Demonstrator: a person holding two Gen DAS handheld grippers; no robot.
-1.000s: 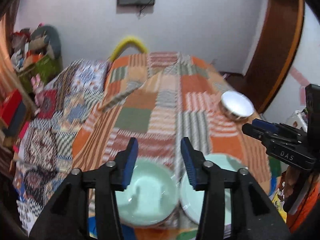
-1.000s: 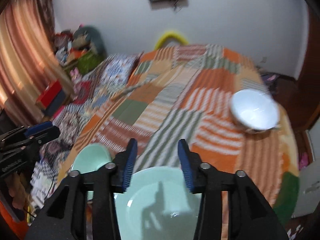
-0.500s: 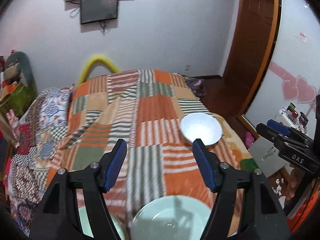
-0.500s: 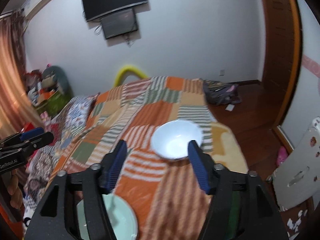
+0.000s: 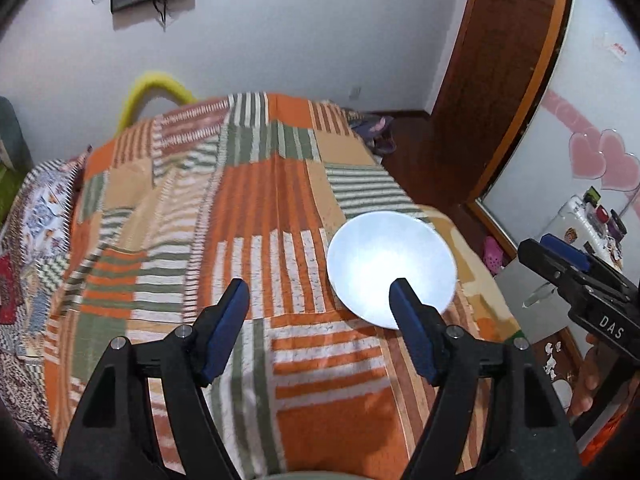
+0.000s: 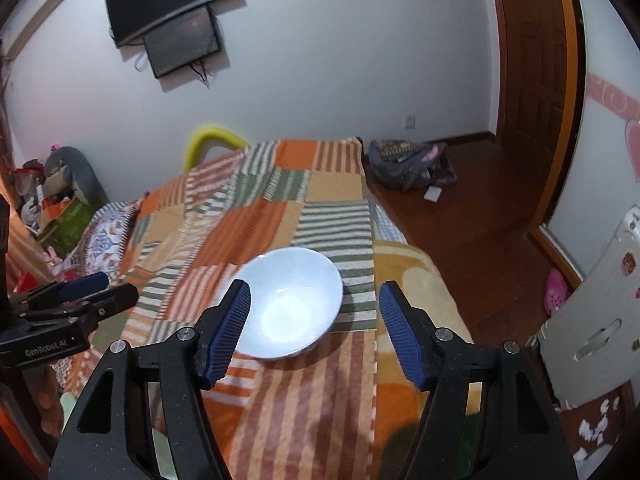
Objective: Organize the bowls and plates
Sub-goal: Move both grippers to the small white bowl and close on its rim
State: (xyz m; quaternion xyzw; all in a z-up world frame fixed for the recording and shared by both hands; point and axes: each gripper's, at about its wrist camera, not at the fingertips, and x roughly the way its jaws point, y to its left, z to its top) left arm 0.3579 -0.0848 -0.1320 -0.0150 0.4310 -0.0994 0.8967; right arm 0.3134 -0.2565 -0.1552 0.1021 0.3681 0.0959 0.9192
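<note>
Both grippers stand with nothing between their pads: the right gripper (image 6: 314,320) is spread, its jaws having just been opening, and the left gripper (image 5: 320,320) is spread too, its last widening only slight. Just ahead of the right gripper, behind its left pad, the white bowl (image 6: 294,302) sits upright on the patchwork bedspread (image 6: 280,208), untouched. From the left gripper the same white bowl (image 5: 390,266) lies ahead and toward the right, its near rim hidden behind the right-hand pad, with bare bedspread (image 5: 256,208) between the jaws. Beyond the bowl on the right gripper's far side the bed ends in a yellowish blanket edge (image 6: 416,276) and wooden floor. A pale green rim (image 6: 160,452) shows low at the left behind the right gripper's frame; whether plate or bowl I cannot tell. As I judge it, the white bowl is not yet gathered with the other dishes, so it remains to be gripped and carried; how much else is sorted cannot be seen
</note>
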